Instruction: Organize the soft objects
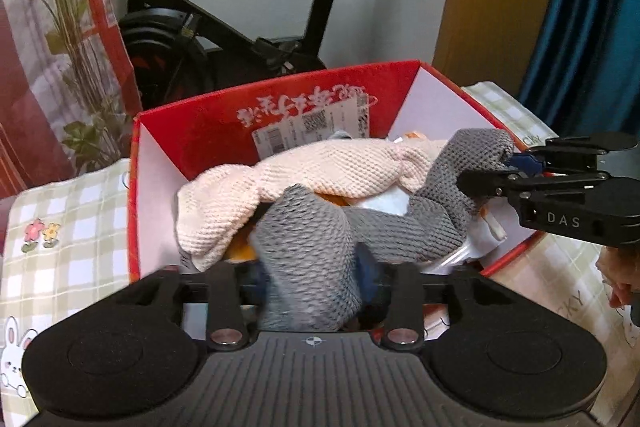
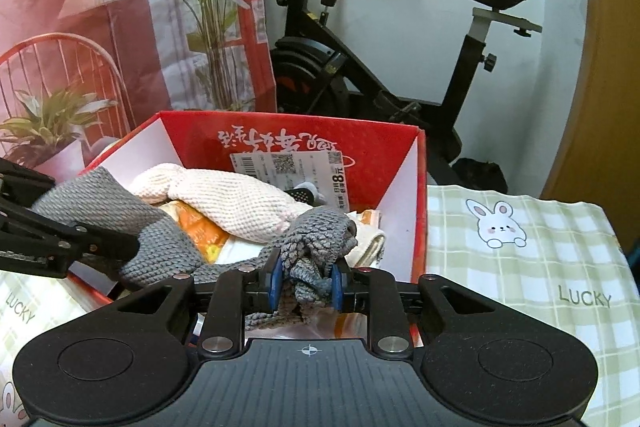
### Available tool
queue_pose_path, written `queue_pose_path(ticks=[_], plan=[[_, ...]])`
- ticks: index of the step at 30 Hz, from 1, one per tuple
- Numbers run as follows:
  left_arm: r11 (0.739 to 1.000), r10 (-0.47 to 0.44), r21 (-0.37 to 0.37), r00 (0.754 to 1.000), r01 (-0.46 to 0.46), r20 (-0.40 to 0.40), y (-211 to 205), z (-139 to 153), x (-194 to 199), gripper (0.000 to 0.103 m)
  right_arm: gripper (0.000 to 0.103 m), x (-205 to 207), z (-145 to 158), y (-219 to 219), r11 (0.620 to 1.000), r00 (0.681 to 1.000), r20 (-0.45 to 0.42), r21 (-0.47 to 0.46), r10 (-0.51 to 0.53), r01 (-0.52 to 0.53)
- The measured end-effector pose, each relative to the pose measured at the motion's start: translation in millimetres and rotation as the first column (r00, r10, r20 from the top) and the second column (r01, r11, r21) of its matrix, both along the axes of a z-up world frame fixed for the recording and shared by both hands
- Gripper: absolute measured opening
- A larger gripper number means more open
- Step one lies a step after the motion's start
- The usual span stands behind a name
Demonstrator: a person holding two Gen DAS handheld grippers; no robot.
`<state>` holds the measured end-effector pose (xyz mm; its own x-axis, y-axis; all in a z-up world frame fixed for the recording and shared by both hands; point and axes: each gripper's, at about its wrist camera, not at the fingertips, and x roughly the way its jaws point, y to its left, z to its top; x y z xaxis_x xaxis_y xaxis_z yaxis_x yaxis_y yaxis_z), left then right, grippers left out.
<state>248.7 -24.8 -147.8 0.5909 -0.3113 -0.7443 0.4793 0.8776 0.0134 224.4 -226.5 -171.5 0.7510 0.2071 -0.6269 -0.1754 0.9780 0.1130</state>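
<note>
Well into the tidying, judging by the fill of the red box [image 1: 208,131].

Already inside: a cream cloth [image 1: 320,167] draped across the middle, orange packets [image 2: 200,227] and other white and pale bits underneath, too buried to name. Standing on a surface covered by a checked tablecloth [image 2: 520,267], with no loose soft things visible on the parts of it that show.

Now in hand: a grey cloth [image 1: 400,231], knitted, strung across the near side of the box and sagging onto the cream cloth and the packets. Mostly within the walls, yet not lying free.

Right gripper [image 2: 306,281]: jaws closed on a bunched end of the grey cloth, blue pads pressing it from both sides, just above the near right part of the box.

Left gripper [image 1: 312,279]: jaws standing wide, the other end of the grey cloth hanging between them. No sign of the pads pressing it, though blurred there, so counted as released rather than gripped.

Done, then, as far as can be seen: several soft things boxed, the grey cloth brought over and half let go.

Left to do, probably: freeing the right end so that the cloth drops fully inside, perhaps tucking in whatever overhangs the rim. Impossible to tell whether more things wait outside the two views.
</note>
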Motion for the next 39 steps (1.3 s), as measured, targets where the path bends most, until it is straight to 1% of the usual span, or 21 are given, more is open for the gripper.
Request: queue_pose_path(ticks=[1, 2, 3, 4, 8, 11, 12, 13, 15, 17, 18, 19, 20, 22, 25, 27, 30, 32, 35, 39], plan=[[1.0, 0.004, -0.012, 1.0, -0.004, 0.01, 1.9, 1.7, -1.8, 0.073, 0.027, 0.1, 0.4, 0.0, 1.0, 1.0, 0.002, -0.006, 0.001, -0.001], [1.0, 0.001, -0.029, 1.0, 0.0, 0.018, 4.4, 3.1, -3.0, 0.087, 0.028, -0.3, 1.1, 0.4, 1.0, 1.0, 0.005, -0.013, 0.003, -0.003], [0.999, -0.002, -0.051, 1.0, 0.004, 0.028, 7.2, 4.8, -4.9, 0.094, 0.032, -0.1, 2.4, 0.8, 1.0, 1.0, 0.008, -0.018, 0.006, -0.006], [0.998, 0.002, -0.066, 0.999, 0.001, 0.038, 9.3, 6.4, -5.8, 0.096, 0.035, -0.5, 3.2, 0.6, 1.0, 1.0, 0.01, -0.021, 0.01, -0.01], [0.995, 0.042, -0.09, 0.997, -0.037, 0.059, 13.4, 11.1, -4.7, 0.099, 0.041, -0.9, 6.3, 0.2, 0.999, 1.0, 0.013, -0.038, 0.017, -0.017], [0.991, 0.072, -0.118, 0.994, -0.063, 0.076, 17.8, 16.5, -5.5, 0.103, 0.055, -4.0, 10.8, -0.2, 0.999, 0.999, 0.036, -0.042, 0.012, -0.01], [0.99, 0.081, -0.122, 0.993, -0.071, 0.081, 17.6, 18.6, -6.0, 0.103, 0.064, -5.3, 12.9, -0.7, 0.999, 0.999, 0.046, -0.041, 0.009, -0.007], [0.989, 0.085, -0.128, 0.992, -0.074, 0.088, 18.2, 20.3, -6.2, 0.103, 0.067, -6.3, 14.9, -0.7, 0.999, 0.998, 0.056, -0.041, 0.008, -0.006], [0.988, 0.093, -0.135, 0.99, -0.078, 0.105, 18.6, 23.2, -8.1, 0.103, 0.069, -8.6, 18.3, 0.2, 0.999, 0.998, 0.069, -0.045, 0.011, -0.007], [0.987, 0.108, -0.132, 0.987, -0.092, 0.121, 19.1, 25.1, -9.8, 0.103, 0.076, -10.1, 20.8, 1.3, 0.999, 0.997, 0.073, -0.05, 0.009, -0.005], [0.987, 0.118, -0.128, 0.985, -0.102, 0.129, 19.8, 26.2, -10.6, 0.103, 0.081, -11.3, 21.8, 1.5, 0.999, 0.997, 0.077, -0.049, 0.009, -0.006], [0.986, 0.128, -0.123, 0.982, -0.111, 0.137, 20.7, 26.8, -11.1, 0.103, 0.085, -12.7, 22.9, 2.5, 0.999, 0.997, 0.081, -0.049, 0.01, -0.006], [0.985, 0.137, -0.121, 0.98, -0.12, 0.143, 21.6, 27.6, -11.8, 0.103, 0.086, -14.0, 23.5, 3.1, 0.999, 0.996, 0.084, -0.049, 0.012, -0.007], [0.983, 0.155, -0.119, 0.976, -0.138, 0.152, 23.5, 29.2, -14.0, 0.103, 0.093, -16.2, 24.3, 5.4, 0.998, 0.996, 0.084, -0.056, 0.017, -0.012], [0.982, 0.167, -0.12, 0.972, -0.148, 0.164, 25.9, 32.0, -18.7, 0.103, 0.1, -18.9, 26.9, 8.1, 0.998, 0.996, 0.085, -0.064, 0.023, -0.018], [0.981, 0.176, -0.112, 0.968, -0.158, 0.18, 26.8, 32.9, -23.1, 0.103, 0.102, -20.9, 29.4, 8.8, 0.998, 0.996, 0.089, -0.062, 0.016, -0.01], [0.977, 0.207, -0.101, 0.958, -0.191, 0.2, 28.7, 33.4, -28.6, 0.103, 0.103, -24.1, 32.7, 9.0, 0.999, 0.996, 0.09, -0.054, 0.003, 0.002], [0.97, 0.236, -0.1, 0.951, -0.219, 0.201, 30.9, 33.9, -30.8, 0.103, 0.103, -27.1, 35.1, 9.1, 0.999, 0.996, 0.091, -0.051, -0.003, 0.008], [0.956, 0.291, -0.084, 0.933, -0.28, 0.211, 33.2, 35.3, -33.7, 0.103, 0.103, -32.6, 39.0, 9.1, 0.999, 0.995, 0.099, -0.049, -0.015, 0.02], [0.954, 0.295, -0.125, 0.933, -0.274, 0.205, 40.5, 39.1, -40.7, 0.103, 0.103, -39.1, 43.2, 8.0, 0.998, 0.994, 0.106, -0.044, -0.033, 0.038]])
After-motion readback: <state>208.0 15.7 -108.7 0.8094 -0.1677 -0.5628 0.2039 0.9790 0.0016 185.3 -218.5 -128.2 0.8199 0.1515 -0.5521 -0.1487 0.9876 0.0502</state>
